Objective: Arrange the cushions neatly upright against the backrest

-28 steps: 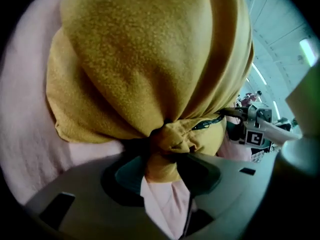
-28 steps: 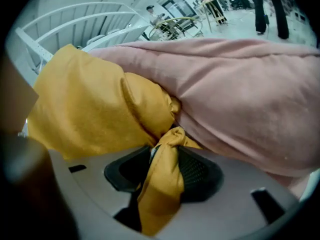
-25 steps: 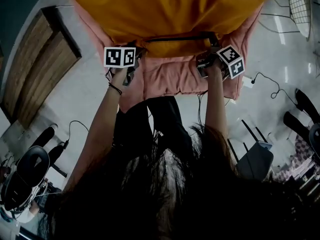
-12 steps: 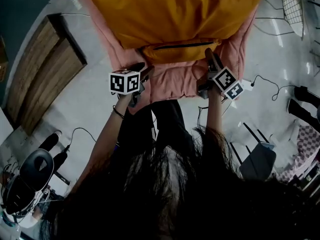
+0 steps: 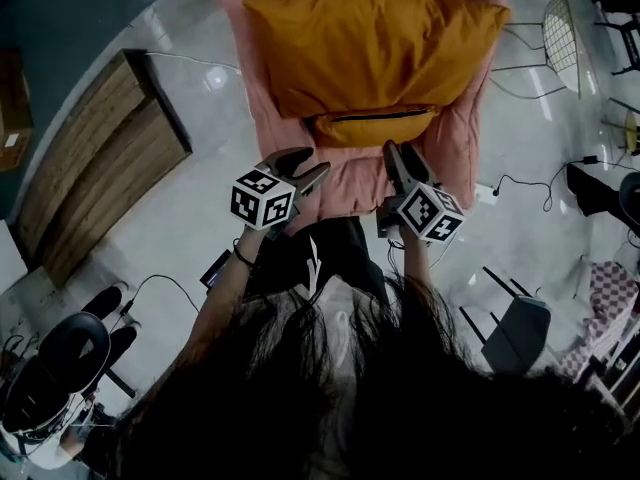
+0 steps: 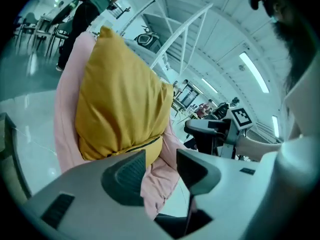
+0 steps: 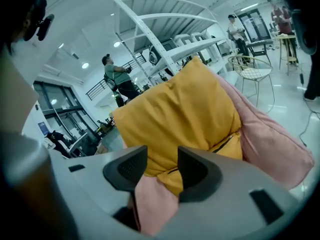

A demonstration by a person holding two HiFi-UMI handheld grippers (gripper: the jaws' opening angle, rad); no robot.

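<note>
The left gripper [image 5: 303,166] and right gripper [image 5: 402,158] are held part-open and empty, the right's jaws having just been closing. Both should be kept clear of the upright cushion [image 5: 375,53].

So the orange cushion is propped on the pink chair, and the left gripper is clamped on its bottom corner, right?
Not quite. The orange cushion is propped on the pink chair, but the left gripper is clamped on nothing. The left gripper view shows its jaws apart with nothing between them, held back from the cushion.
</note>
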